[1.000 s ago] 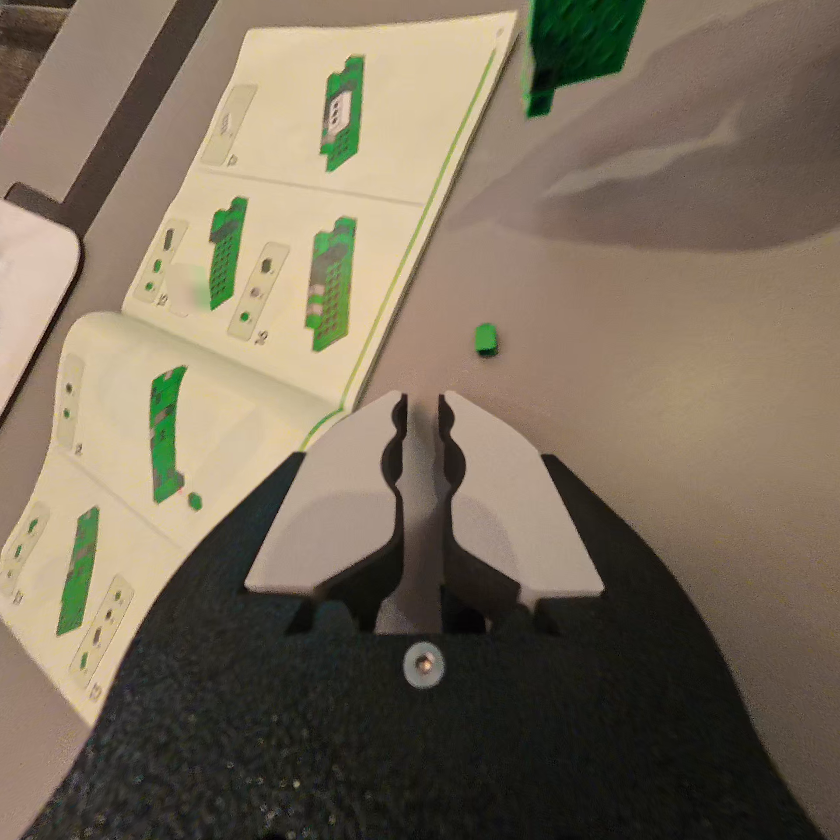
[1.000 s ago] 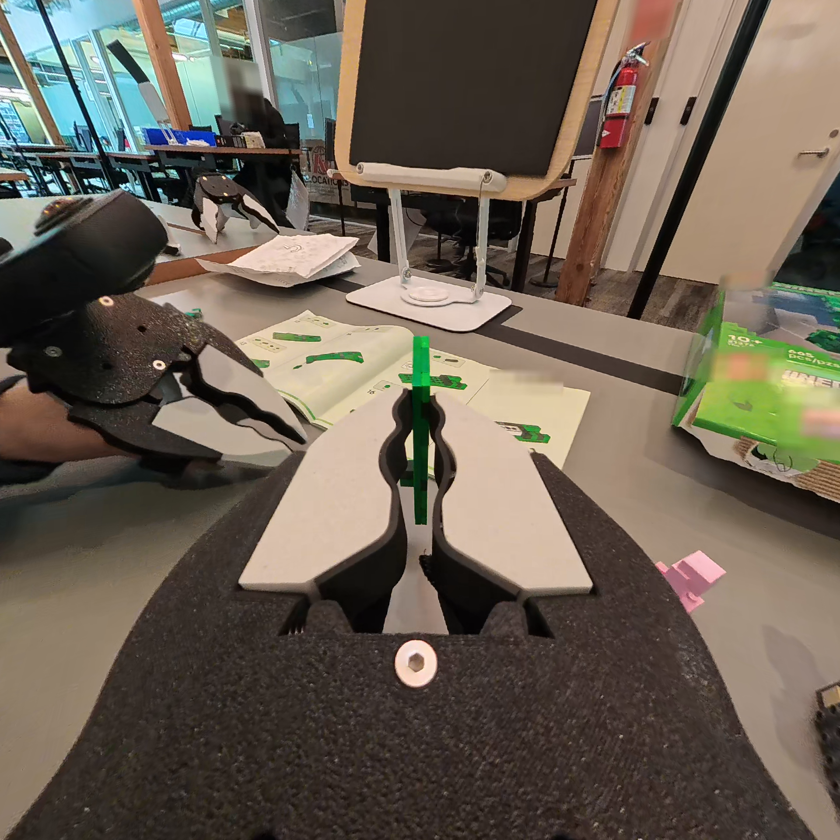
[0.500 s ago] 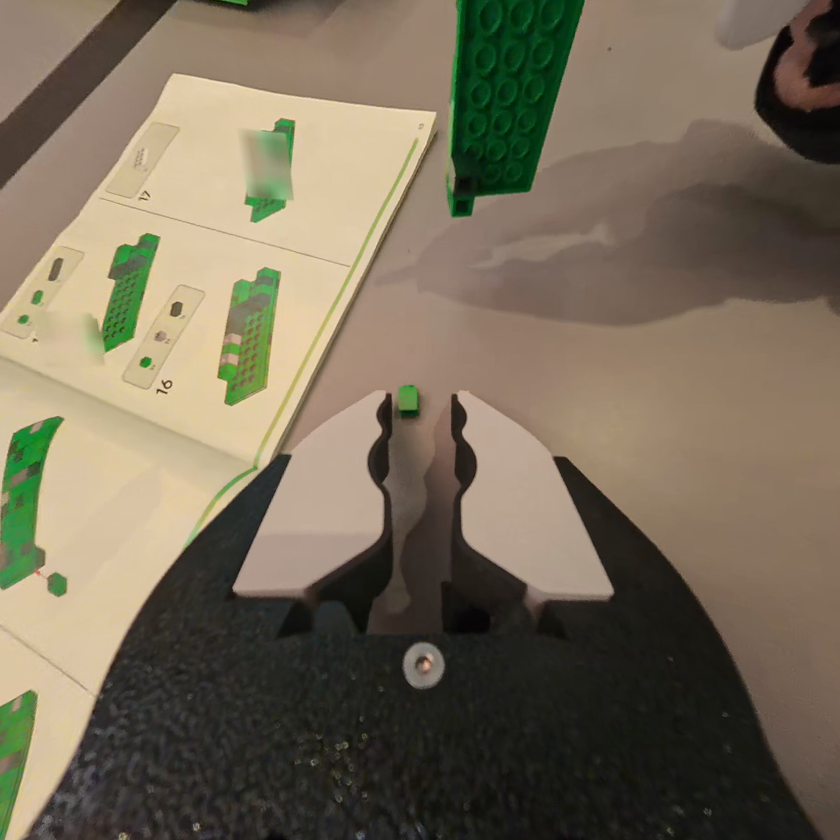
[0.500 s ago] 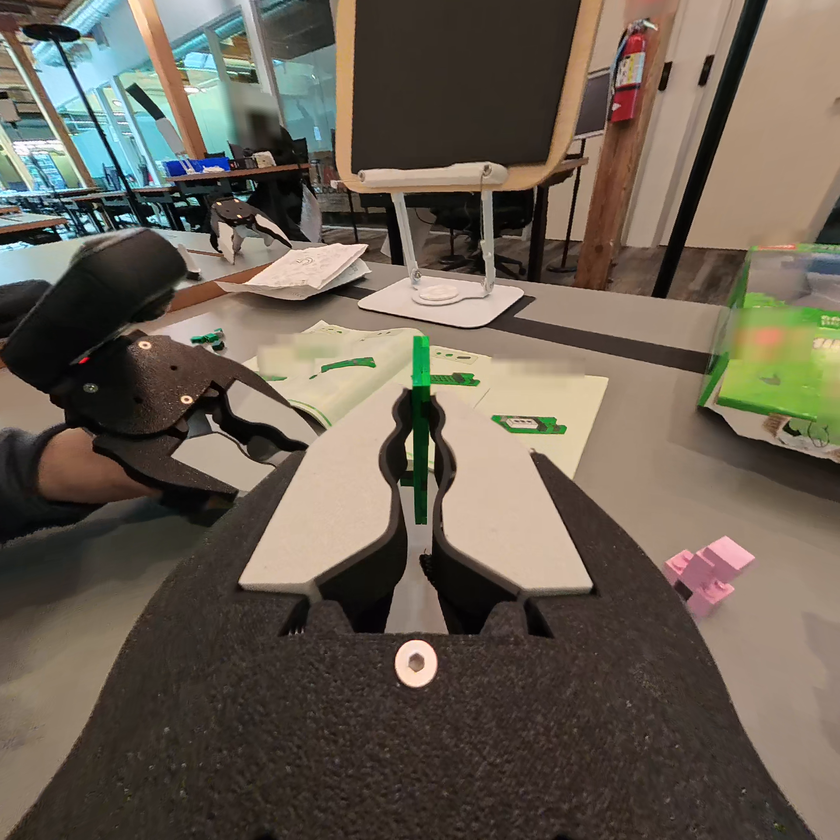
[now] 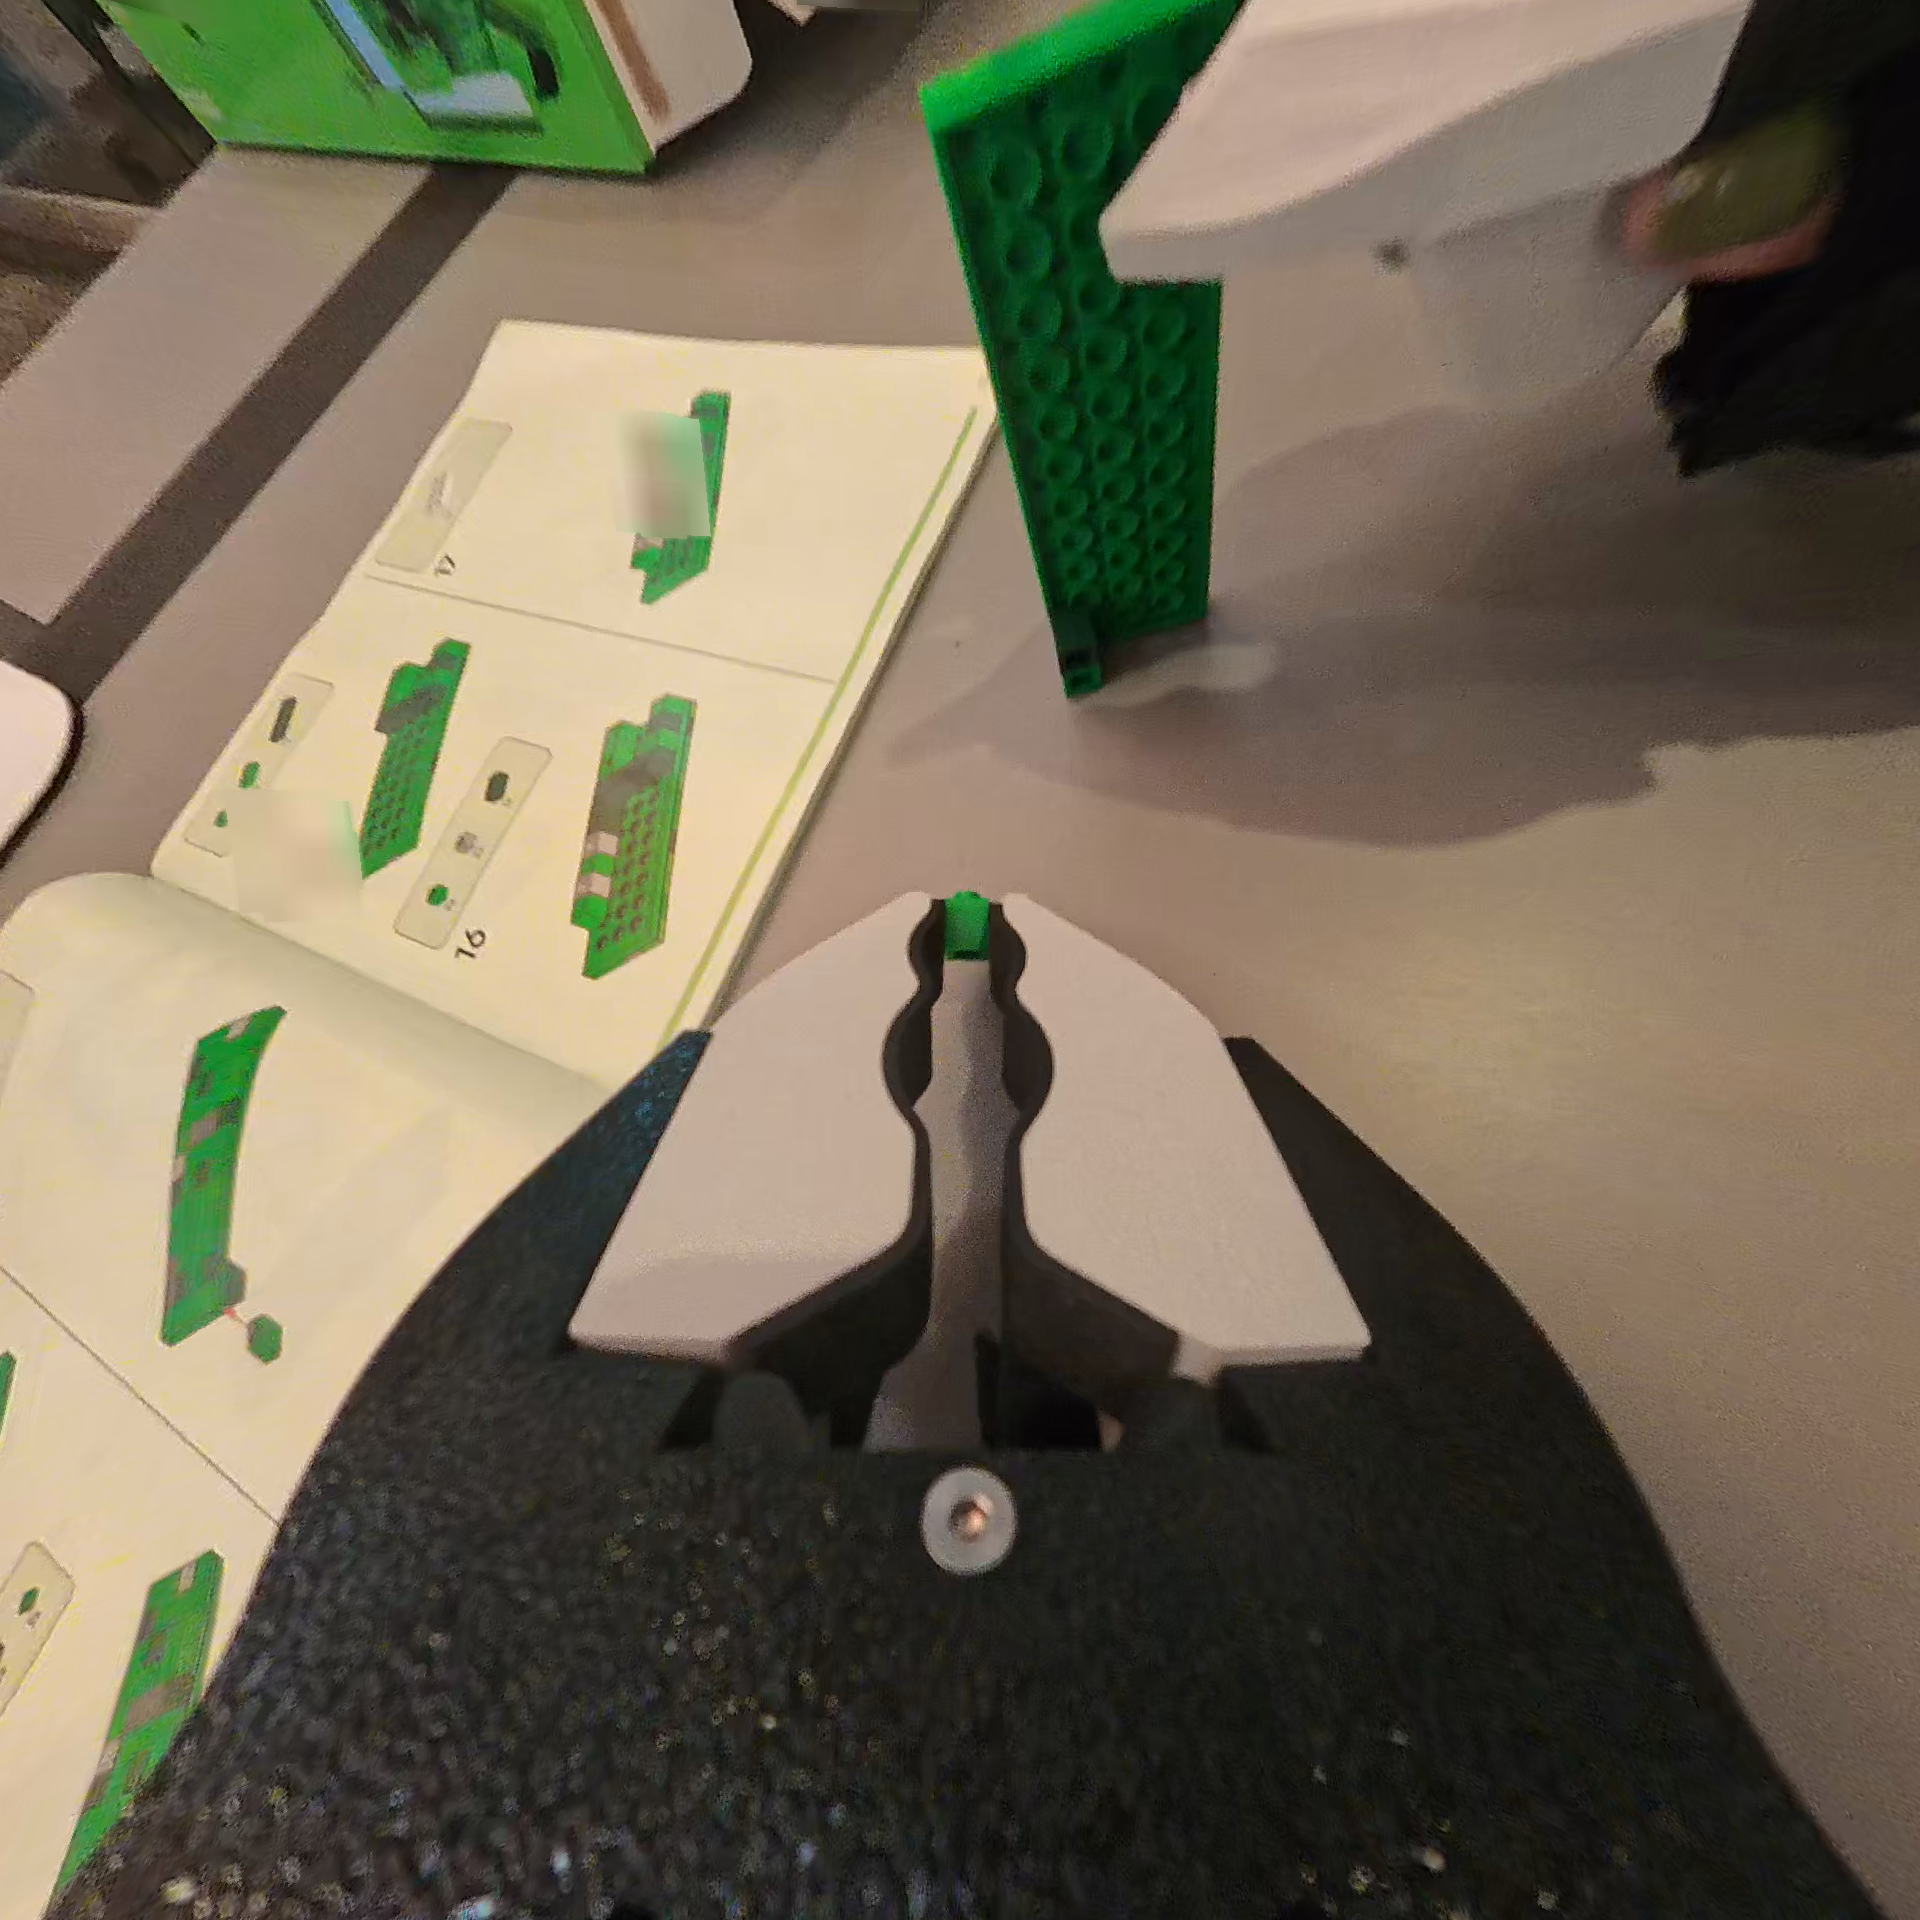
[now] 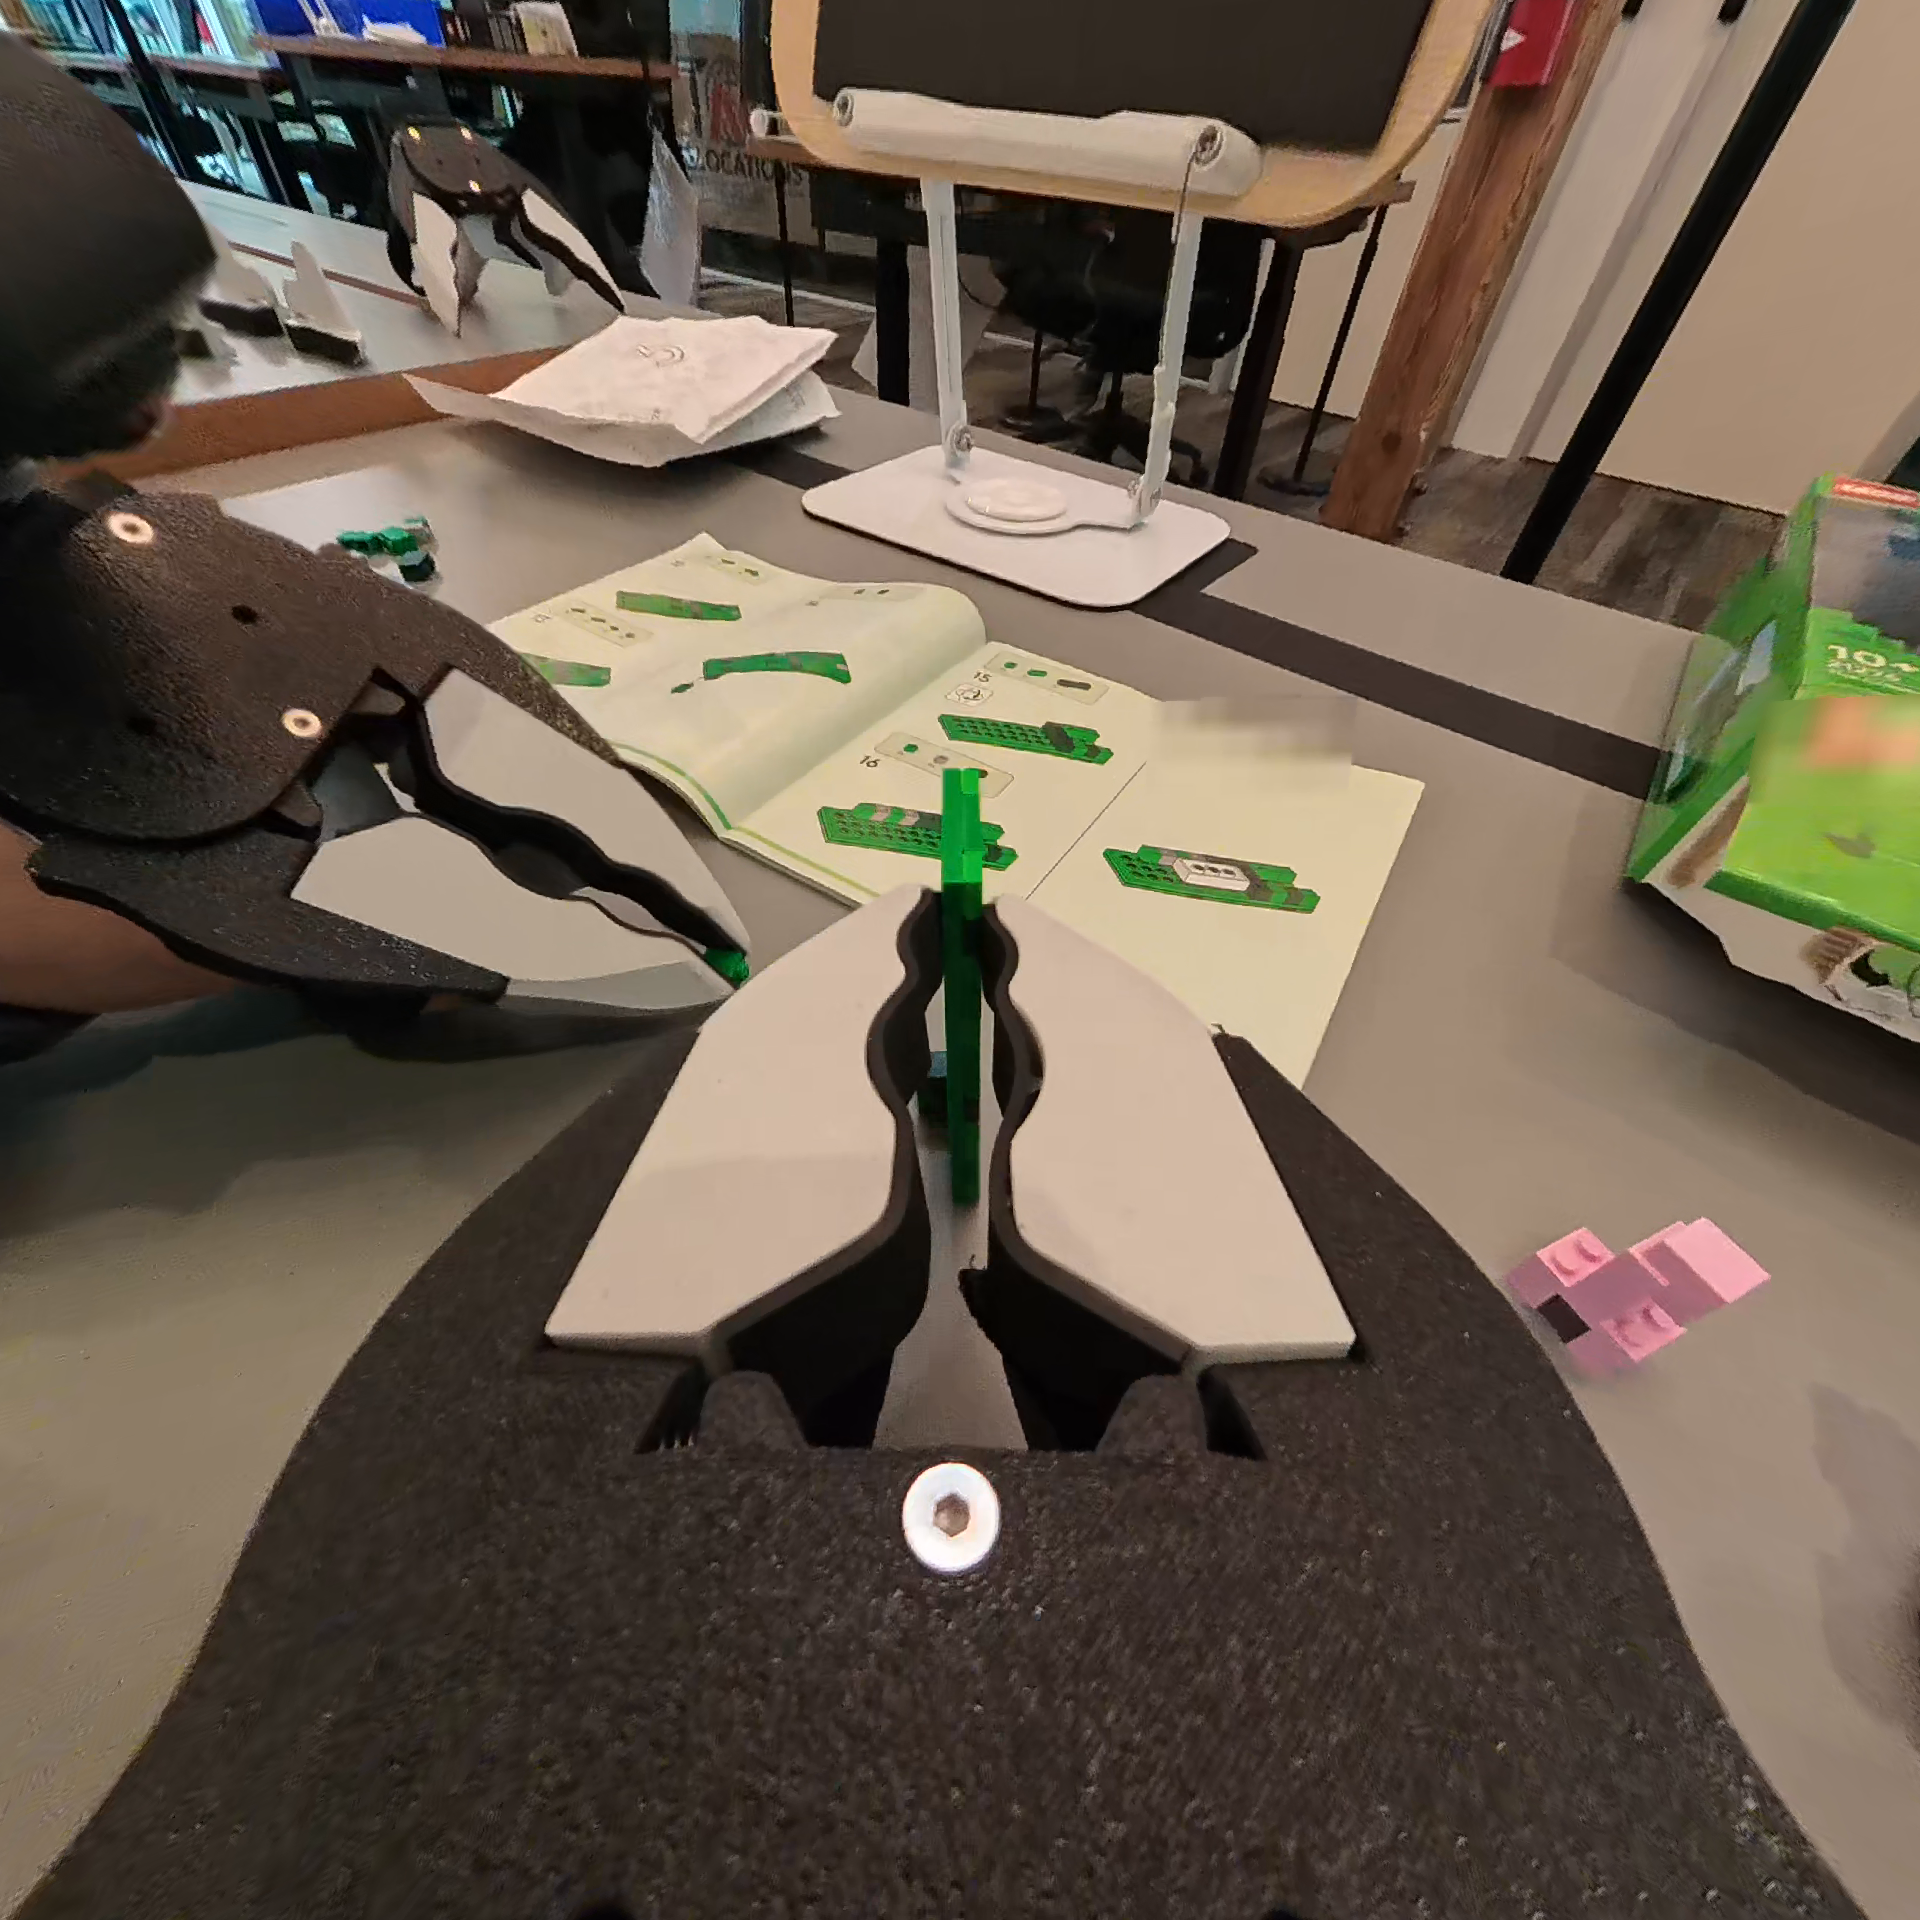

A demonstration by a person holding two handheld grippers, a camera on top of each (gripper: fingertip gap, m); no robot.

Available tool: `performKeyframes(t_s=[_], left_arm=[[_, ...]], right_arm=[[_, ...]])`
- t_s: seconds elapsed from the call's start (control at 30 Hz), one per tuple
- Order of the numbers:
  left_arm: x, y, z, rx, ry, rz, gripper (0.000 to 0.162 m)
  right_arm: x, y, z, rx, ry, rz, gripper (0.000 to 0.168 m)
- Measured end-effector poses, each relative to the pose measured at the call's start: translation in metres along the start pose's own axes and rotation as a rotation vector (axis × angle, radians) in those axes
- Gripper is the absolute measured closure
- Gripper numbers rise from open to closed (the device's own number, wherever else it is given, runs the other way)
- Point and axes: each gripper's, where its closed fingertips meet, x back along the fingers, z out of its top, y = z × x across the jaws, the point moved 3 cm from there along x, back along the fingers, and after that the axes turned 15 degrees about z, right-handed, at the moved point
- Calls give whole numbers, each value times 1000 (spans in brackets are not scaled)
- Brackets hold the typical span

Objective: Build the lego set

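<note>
1. The left gripper (image 5: 971, 920), black-bodied with pale grey fingers, has its tips pinched narrow on a small green lego brick (image 5: 966, 928), low over the grey table (image 5: 1455, 1039). In the right wrist view the same brick (image 6: 730, 966) shows at the tips of that gripper (image 6: 717, 961).
2. The right gripper (image 6: 961, 914) is clamped on a large flat green lego plate (image 6: 961, 997), held edge-on and upright between its fingers.
3. From the left wrist view that plate (image 5: 1101, 416) shows its round-socketed face; its lower end hangs close to the table, just beside the right edge of the booklet, and whether it touches the table cannot be told. A pale finger (image 5: 1299, 156) of the right gripper covers its upper right part.
4. An open cream instruction booklet (image 5: 582, 582) with green build drawings lies flat on the table, left of the left gripper. Step numbers are printed beside the drawings, and some patches are blurred over.
5. A green cardboard lego box (image 6: 1808, 790) with printed artwork and lettering sits at the right edge of the table.
6. A small pink lego figure (image 6: 1631, 1299) rests on the table to the right of the right gripper.
7. A few loose green pieces (image 6: 390, 540) lie beyond the booklet.
8. A white stand (image 6: 1039, 509) carrying a dark, wood-framed screen stands at the far side of the table.
</note>
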Motion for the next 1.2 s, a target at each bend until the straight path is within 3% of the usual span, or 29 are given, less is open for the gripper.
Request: performKeyframes(t_s=[0.03,0.33,0.57,1.2], left_arm=[[1,-1,4,10,18,1,155],[11,-16,47,156,213,-33,155],[-1,-15,73,211,239,-121,155],[-12,14,39,167,121,-163,155]], right_arm=[[0,0,0,-2,5,2,162],[-3,1,-5,-20,6,33,160],[-8,4,-10,0,-21,19,157],[-9,12,-15,-148,-11,50,162]])
